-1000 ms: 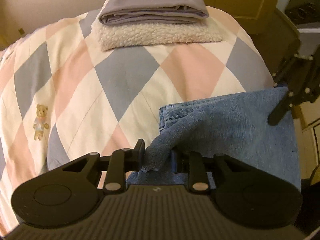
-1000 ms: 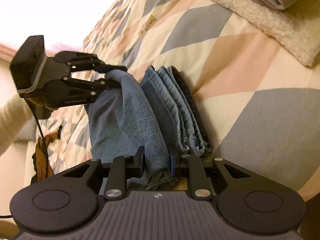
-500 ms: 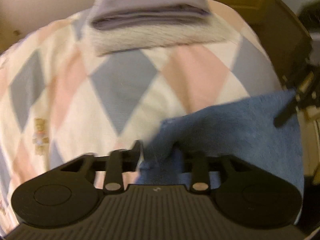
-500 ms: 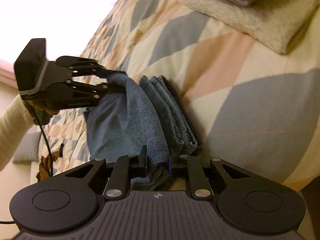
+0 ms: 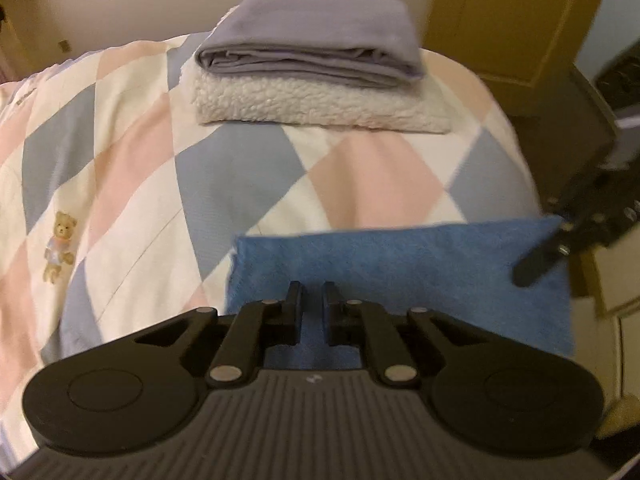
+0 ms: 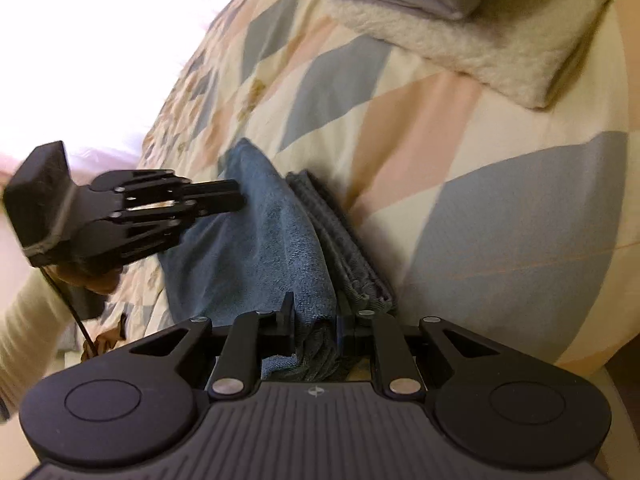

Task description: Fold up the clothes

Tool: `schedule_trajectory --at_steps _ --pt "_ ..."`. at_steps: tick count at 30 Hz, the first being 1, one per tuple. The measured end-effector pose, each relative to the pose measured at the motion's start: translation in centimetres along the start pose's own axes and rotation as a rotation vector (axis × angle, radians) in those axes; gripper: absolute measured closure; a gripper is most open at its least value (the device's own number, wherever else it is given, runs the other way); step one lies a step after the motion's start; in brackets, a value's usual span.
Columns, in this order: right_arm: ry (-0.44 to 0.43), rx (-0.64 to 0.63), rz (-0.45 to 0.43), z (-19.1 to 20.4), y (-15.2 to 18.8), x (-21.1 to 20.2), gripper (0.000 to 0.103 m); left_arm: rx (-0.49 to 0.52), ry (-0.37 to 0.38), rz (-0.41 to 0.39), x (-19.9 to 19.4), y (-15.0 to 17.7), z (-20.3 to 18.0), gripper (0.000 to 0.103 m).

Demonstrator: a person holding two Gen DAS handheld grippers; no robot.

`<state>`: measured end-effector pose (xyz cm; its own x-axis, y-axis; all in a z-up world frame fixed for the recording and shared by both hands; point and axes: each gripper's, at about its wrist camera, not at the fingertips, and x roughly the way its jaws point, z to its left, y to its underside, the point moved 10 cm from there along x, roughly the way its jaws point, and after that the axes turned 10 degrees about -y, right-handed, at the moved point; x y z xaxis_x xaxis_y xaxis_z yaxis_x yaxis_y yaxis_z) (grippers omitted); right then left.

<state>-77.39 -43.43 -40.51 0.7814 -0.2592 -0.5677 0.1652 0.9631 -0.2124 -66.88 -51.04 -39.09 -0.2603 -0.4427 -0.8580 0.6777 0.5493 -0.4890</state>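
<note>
Item: blue denim jeans (image 5: 400, 264), part-folded, on the diamond-patterned quilted bed (image 5: 224, 184), at 6 o'clock in both views. Right tongs (image 6: 314, 320) pinch the raised fold, likely to lay it flat. Left tongs (image 5: 311, 300) narrowed to a slit over the cloth; grip unclear. Folded grey and fleece stack (image 5: 316, 80) at 12 o'clock.

Open quilt (image 5: 224, 184) lies between the folded jeans (image 5: 400, 264) at the bed's near edge and the stack at its far end: a grey sheet (image 5: 312, 48) on a fleece blanket (image 5: 320, 104). The quilt's left side is bare. The right gripper (image 6: 316, 316) and left gripper (image 6: 224, 200) occupy the jeans' two ends. A cabinet (image 5: 576, 152) bounds the right.
</note>
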Motion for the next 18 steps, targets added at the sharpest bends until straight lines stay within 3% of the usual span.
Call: schedule_trajectory --at_steps 5,6,7,8,10,11,14,18 --pt "0.105 0.012 -0.012 -1.5 -0.1 0.9 0.087 -0.038 0.004 0.022 2.5 0.0 0.3 0.098" --pt "0.147 -0.008 -0.038 -0.9 -0.5 0.5 0.077 -0.056 0.012 0.023 2.2 -0.2 0.6 0.098" --pt "0.245 -0.068 -0.082 -0.1 -0.9 -0.2 0.055 -0.081 0.022 0.019 1.5 -0.4 1.2 0.097" --pt "0.342 -0.154 -0.119 0.9 -1.0 -0.9 0.047 -0.108 0.028 0.01 0.7 -0.5 1.8 0.096" --pt "0.509 -0.334 -0.19 3.4 -0.9 -1.8 0.044 -0.177 0.002 -0.022 -1.6 -0.2 3.9 0.094" --pt "0.523 -0.392 -0.202 4.5 -0.2 -1.7 0.044 -0.215 -0.017 -0.042 -3.2 0.3 5.2 0.089" --pt "0.553 -0.554 -0.23 7.9 2.1 -1.2 0.045 -0.332 -0.079 -0.068 -7.6 3.4 8.9 0.086" --pt "0.546 -0.758 -0.138 12.1 8.2 2.7 0.043 -0.532 -0.075 0.044 -11.1 12.8 11.5 0.083"
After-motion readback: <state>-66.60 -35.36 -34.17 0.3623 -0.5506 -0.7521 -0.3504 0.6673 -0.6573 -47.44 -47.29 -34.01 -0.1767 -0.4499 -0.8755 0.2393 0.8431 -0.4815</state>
